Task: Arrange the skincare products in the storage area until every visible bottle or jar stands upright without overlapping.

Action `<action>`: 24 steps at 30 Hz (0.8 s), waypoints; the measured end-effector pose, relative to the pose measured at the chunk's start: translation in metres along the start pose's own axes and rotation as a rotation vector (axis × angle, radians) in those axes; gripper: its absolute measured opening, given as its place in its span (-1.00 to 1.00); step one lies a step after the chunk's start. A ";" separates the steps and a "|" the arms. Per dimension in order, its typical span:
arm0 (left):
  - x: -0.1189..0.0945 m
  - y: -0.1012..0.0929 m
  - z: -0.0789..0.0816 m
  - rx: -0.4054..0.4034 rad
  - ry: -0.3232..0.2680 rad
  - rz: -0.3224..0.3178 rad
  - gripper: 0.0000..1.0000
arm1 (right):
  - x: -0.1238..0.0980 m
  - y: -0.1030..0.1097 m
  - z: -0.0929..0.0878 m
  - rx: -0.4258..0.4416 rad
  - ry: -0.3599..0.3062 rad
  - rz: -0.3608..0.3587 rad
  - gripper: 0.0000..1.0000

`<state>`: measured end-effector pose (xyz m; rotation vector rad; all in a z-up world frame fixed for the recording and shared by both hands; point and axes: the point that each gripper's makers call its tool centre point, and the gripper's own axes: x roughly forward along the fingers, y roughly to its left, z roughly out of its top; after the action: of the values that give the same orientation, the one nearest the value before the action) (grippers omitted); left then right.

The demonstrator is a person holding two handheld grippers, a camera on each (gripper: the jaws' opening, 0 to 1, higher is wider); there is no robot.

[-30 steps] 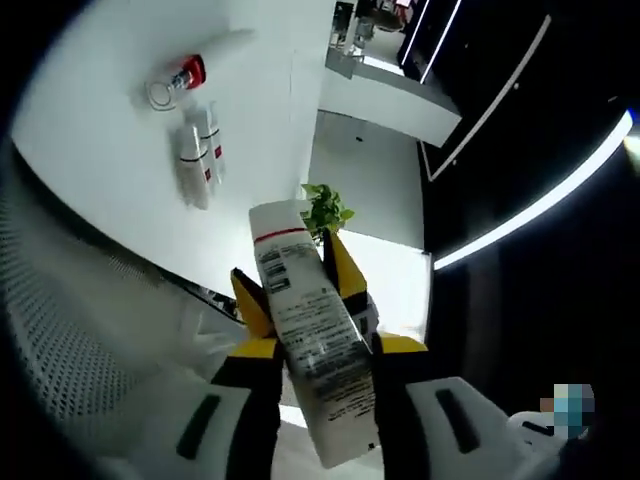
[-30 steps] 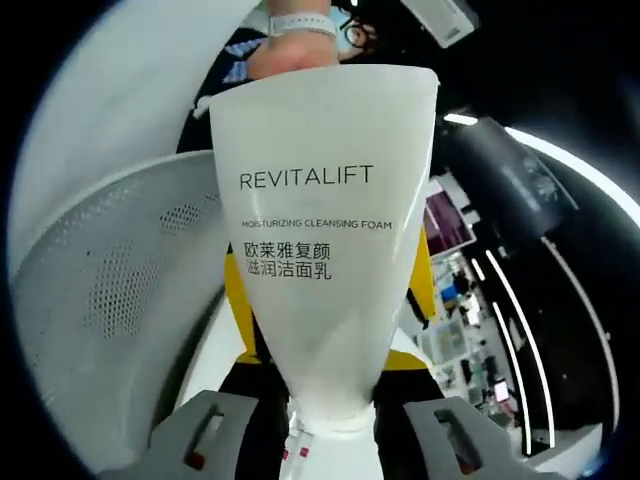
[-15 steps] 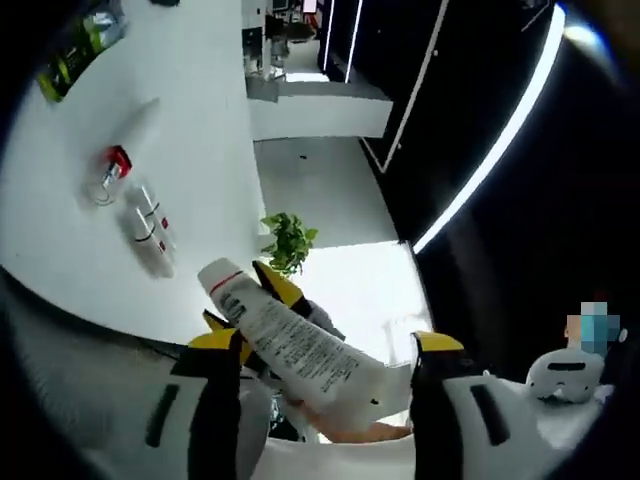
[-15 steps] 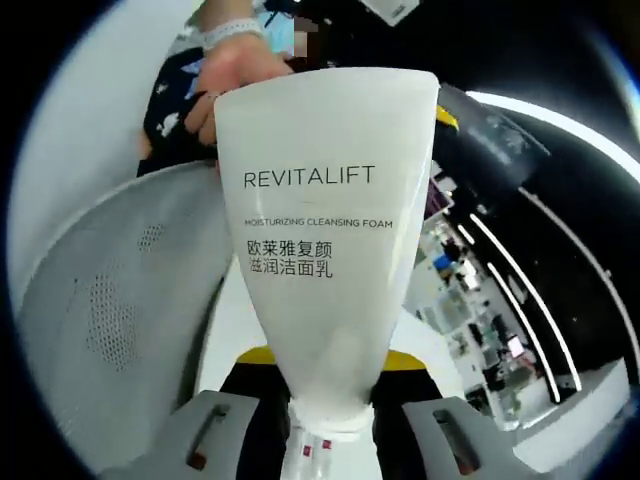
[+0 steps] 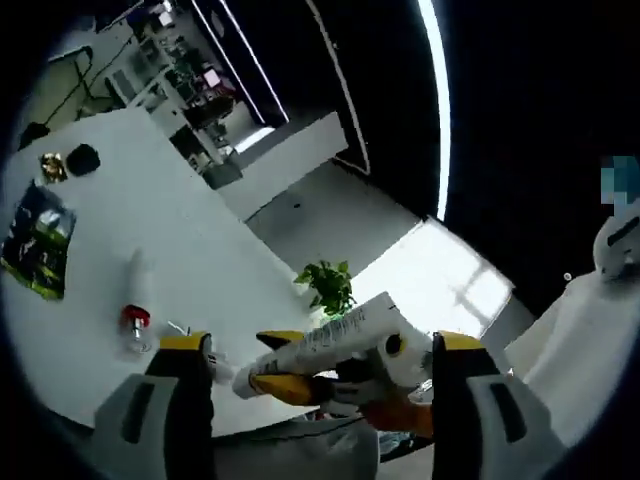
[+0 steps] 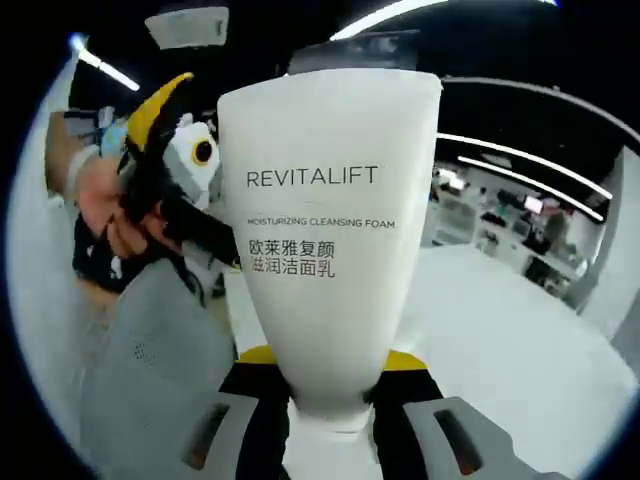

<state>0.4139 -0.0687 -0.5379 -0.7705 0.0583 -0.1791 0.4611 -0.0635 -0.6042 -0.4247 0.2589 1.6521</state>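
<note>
The right gripper (image 6: 325, 385) clamps a white Revitalift tube (image 6: 325, 240), crimped end away from the camera, held up in the air. In the left gripper view, the left gripper (image 5: 325, 375) stands with jaws spread wide, and the tube (image 5: 340, 340) lies across the gap between them, gripped by the other yellow-tipped gripper (image 5: 300, 385). On the white table (image 5: 200, 260) lie a red-capped bottle (image 5: 135, 320) and a green packet (image 5: 38, 240).
</note>
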 end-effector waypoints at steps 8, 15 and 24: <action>0.029 -0.009 -0.003 0.273 0.076 0.061 0.04 | 0.011 0.012 -0.011 0.095 0.075 0.012 -0.46; 0.036 -0.005 -0.001 0.363 0.120 0.079 -0.57 | 0.016 0.031 -0.017 0.114 0.116 0.048 -0.46; 0.030 0.007 0.002 0.347 0.150 0.124 -0.91 | 0.017 0.036 -0.021 0.119 0.122 0.058 -0.40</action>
<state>0.4447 -0.0677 -0.5413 -0.4054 0.2108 -0.1246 0.4265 -0.0608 -0.6329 -0.4314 0.4617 1.6596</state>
